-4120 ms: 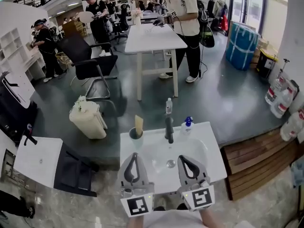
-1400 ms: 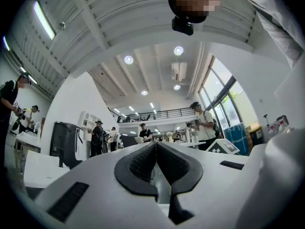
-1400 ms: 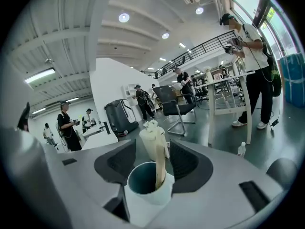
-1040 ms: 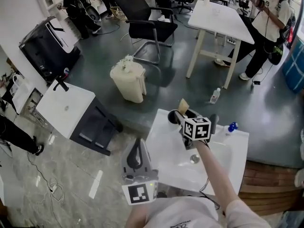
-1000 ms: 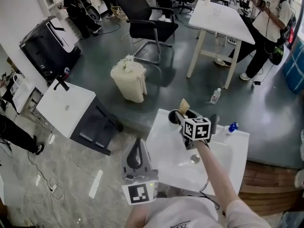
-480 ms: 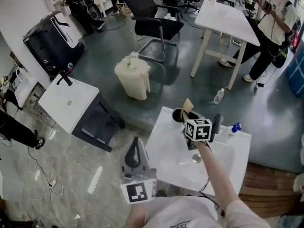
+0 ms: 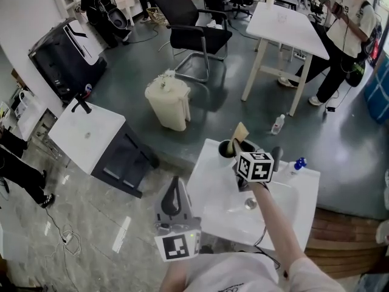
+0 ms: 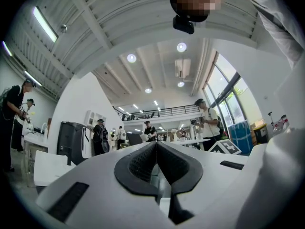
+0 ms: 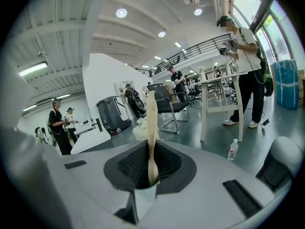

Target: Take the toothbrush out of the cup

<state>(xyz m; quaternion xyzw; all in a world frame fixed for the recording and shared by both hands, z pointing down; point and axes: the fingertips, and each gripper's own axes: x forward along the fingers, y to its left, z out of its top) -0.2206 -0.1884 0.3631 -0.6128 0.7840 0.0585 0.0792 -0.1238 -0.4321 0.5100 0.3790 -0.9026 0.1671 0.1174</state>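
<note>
Toothbrush being clamped at the cup by the right gripper

In the head view, the right gripper point(image 7: 238, 152) is stretched out to the cup point(image 7: 227, 148) on the far corner of the basin point(image 7: 209, 193). The toothbrush point(image 7: 241, 131) stands up just beyond its tips, and the left gripper point(image 7: 174, 186) is held well apart from both. In the left gripper view, its jaws are pressed together with nothing between them. In the right gripper view, the jaws are closing on the pale handle, which rises upright between the pads. The brush is judged light, stiff and smooth. It is best gripped mid-handle and lifted straight, so that the cup is not tipped.
</note>
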